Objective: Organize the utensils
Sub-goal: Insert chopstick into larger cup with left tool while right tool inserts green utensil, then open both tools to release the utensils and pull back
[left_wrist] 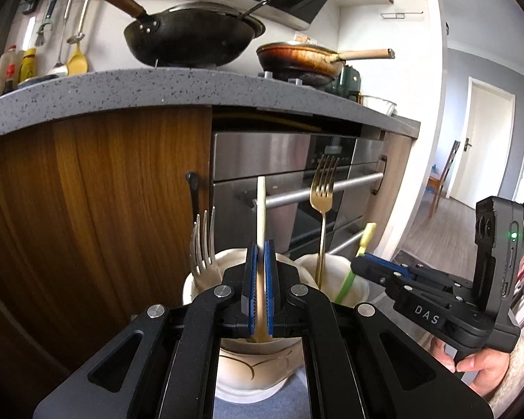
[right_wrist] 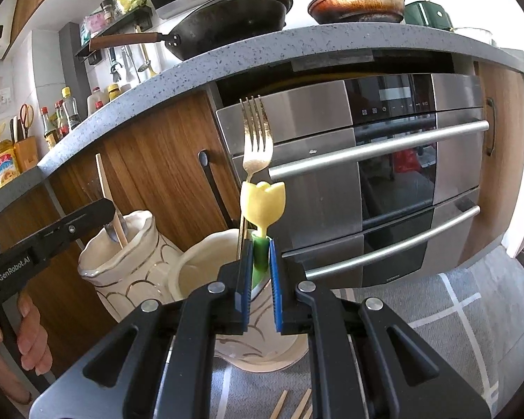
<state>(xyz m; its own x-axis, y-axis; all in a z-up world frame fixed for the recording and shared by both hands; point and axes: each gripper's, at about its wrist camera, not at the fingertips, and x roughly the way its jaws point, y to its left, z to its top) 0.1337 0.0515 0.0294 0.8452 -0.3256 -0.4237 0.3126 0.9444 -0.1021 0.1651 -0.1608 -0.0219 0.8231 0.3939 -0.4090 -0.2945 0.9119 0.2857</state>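
Utensils stood upright in two cream ceramic vases with gold line work, low in the centre of both frames, on a grey patterned rug before wood-fronted cabinets and a stainless oven.

Left wrist view: left gripper (left_wrist: 261, 289) pressed together on a pale wooden chopstick (left_wrist: 261, 206), blue pads (left_wrist: 250, 286) flat against either side of it, stick rising upright over the near vase (left_wrist: 206, 279). Silver fork (left_wrist: 202, 241) leaned in that same vase, tines up, just left of the gripper. Gold fork (left_wrist: 323, 206) stood in the second vase (left_wrist: 332, 272) to the right, beside the green stem of a tulip-topped utensil (left_wrist: 365, 241). Right gripper (left_wrist: 370, 269) reached in from the right edge, held by a hand at lower right.

Right wrist view: right gripper (right_wrist: 260, 272) pinched the green stem of the tulip-topped utensil (right_wrist: 263, 204), yellow flower head above the pads, stem running down into the nearer vase (right_wrist: 206, 269). Gold fork (right_wrist: 256, 136) rose behind the flower from the same vase. Farther vase (right_wrist: 136, 262) at left centre held the chopstick (right_wrist: 110, 202) and a metal handle; left gripper (right_wrist: 101, 209) closed on that stick at the vase mouth. More wooden sticks (right_wrist: 297, 408) lay on the rug at the bottom edge.

Black wok (left_wrist: 192, 38) and brown frying pan (left_wrist: 300, 59) sat on the speckled grey counter (left_wrist: 122, 90) across the upper frame.
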